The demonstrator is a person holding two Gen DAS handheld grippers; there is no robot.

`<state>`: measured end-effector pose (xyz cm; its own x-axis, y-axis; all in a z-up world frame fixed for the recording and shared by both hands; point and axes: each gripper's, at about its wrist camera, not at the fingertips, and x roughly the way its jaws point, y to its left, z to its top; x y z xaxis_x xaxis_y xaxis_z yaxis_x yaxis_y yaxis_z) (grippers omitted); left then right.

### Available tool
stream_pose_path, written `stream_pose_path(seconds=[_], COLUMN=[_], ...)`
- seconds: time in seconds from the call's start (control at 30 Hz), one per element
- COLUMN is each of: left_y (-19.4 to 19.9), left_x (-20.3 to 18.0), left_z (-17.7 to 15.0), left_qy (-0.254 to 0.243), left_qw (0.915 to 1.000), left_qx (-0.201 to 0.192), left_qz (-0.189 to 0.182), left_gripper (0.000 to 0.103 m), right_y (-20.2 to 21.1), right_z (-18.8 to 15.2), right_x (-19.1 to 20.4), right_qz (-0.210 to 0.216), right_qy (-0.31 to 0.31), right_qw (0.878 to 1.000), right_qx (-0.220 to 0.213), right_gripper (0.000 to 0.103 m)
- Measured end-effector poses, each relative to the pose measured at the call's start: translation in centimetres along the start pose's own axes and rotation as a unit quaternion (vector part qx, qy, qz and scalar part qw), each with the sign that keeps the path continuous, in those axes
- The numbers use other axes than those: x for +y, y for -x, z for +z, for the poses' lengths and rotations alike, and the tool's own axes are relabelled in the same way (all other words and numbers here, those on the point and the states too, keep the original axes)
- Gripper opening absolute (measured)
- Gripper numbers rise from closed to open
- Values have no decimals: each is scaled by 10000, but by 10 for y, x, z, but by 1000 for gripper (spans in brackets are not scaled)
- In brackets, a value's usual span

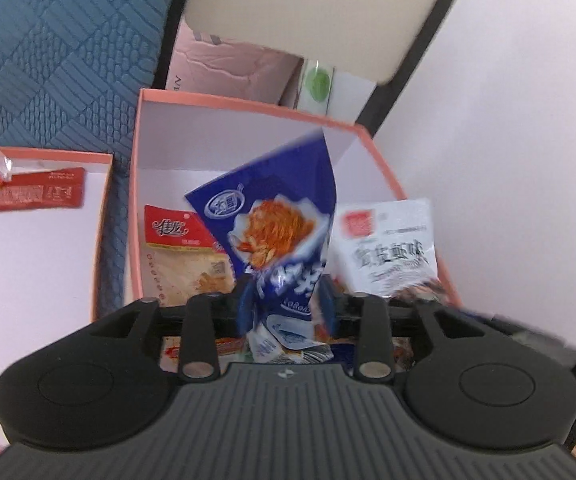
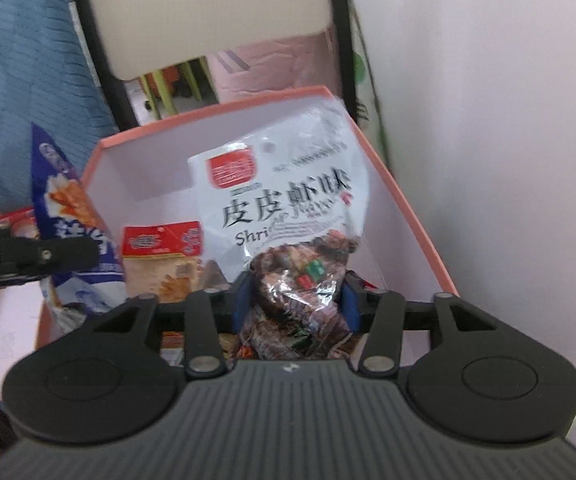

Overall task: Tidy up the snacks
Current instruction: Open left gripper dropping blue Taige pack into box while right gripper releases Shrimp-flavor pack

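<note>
Two claws: the left gripper has a glossy blue snack bag between its blue pads, the right gripper a crinkly white shrimp-snack bag; whether either set of pads presses, I cannot tell.
Box: a pink-rimmed cardboard box, white inside, lies under both claws.
Ahead-left: a flat red-topped packet lies inside.
Beyond: a black-framed chair, a white wall.
Left: a quilted blue cover, a second box.

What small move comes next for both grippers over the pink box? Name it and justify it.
Probably open both grippers fully and let go. The left gripper has the blue snack bag between its fingers, the right gripper the white shrimp snack bag, and both bags already hang inside the pink box beside a red-topped packet, so nothing remains but dropping them.
</note>
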<state>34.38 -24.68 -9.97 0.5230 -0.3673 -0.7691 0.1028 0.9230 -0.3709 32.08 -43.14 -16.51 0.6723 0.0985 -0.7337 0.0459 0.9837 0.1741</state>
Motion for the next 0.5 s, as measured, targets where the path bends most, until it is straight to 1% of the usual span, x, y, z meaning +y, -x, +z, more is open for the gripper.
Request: stream_pose_path(seconds=[0.07,0.17,0.2,0.23,0.3,0.5], left_y=[1,8,11,15,26,69], left_x=[0,6,8,10,13,19], left_z=[1,2,3,4,6,8], left_qy=[-63,16,45,58,64,34], left_qw=[9998,9998,9997,9996,9992,9960], left_qx=[-68,-166,-201,-251,-380,-892], left_qz=[186,123,97,81,80,91], left_gripper=[72,73,73,73,73,73], right_y=[-5,-9,-5,-4,2,34], right_z=[2,7,0,1,4,12], right_x=[1,0,-7,-6,-1,3], right_qz=[-127,-121,-126,-142,-159,63], right_qy=[-4,-58,-56,-41,-26,-127], right_qw=[9999,9999,9999,9999,9998,9991], right_qx=[43,93,81,57,-76,-400], right_gripper=[56,58,60,69,77,77])
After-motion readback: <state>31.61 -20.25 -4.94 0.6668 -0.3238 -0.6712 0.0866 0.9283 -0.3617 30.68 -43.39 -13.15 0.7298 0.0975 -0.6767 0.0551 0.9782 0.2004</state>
